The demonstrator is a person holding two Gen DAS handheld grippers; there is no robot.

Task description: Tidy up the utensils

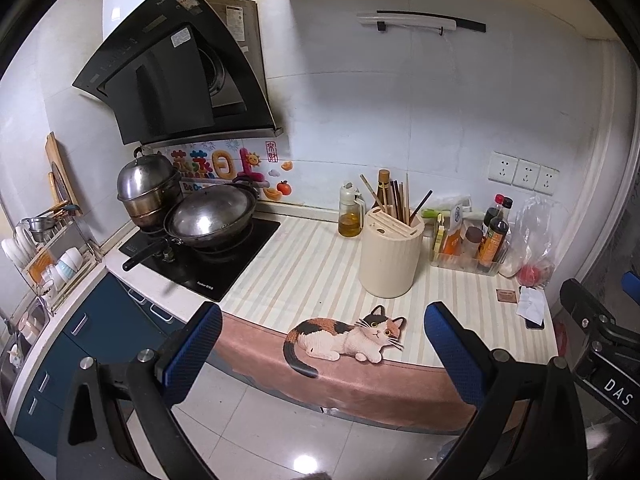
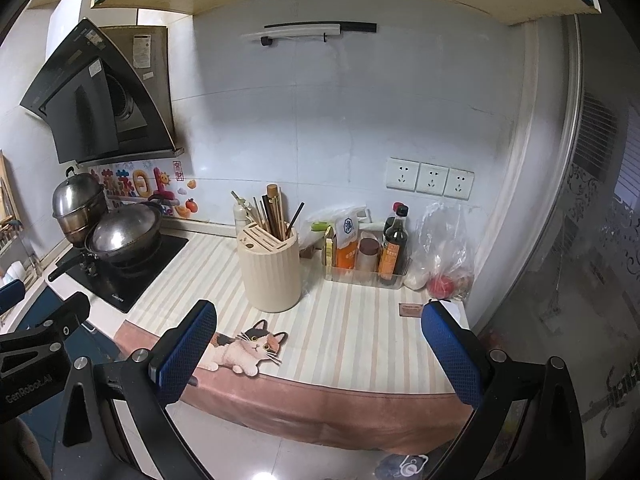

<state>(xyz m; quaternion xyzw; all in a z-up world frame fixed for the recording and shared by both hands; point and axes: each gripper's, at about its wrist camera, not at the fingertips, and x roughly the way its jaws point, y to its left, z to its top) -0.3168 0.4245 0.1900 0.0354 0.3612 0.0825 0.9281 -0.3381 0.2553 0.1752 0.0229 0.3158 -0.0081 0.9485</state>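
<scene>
both grippers, left (image 1: 324, 350) and right (image 2: 320, 354), hang released and empty; chopsticks (image 1: 400, 204) stand in the holder (image 1: 390, 258) (probably sorted loosely).

This is a home kitchen. A range hood (image 1: 176, 68) hangs over a stove (image 1: 208, 260) with a wok (image 1: 212, 216). Sauce bottles (image 1: 494, 236) and chopsticks (image 1: 400, 200) crowd the counter (image 1: 304, 264).

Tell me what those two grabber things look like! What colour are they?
Both look alike. The left gripper and right gripper each have two flat fingers padded in bumpy blue, on black arms joined with round silver bolts. From the left camera, the right gripper's black body shows white letters "DAS". From the right camera, the left gripper's body reads "GenRobot.AI". No cables or sleeves show.
</scene>
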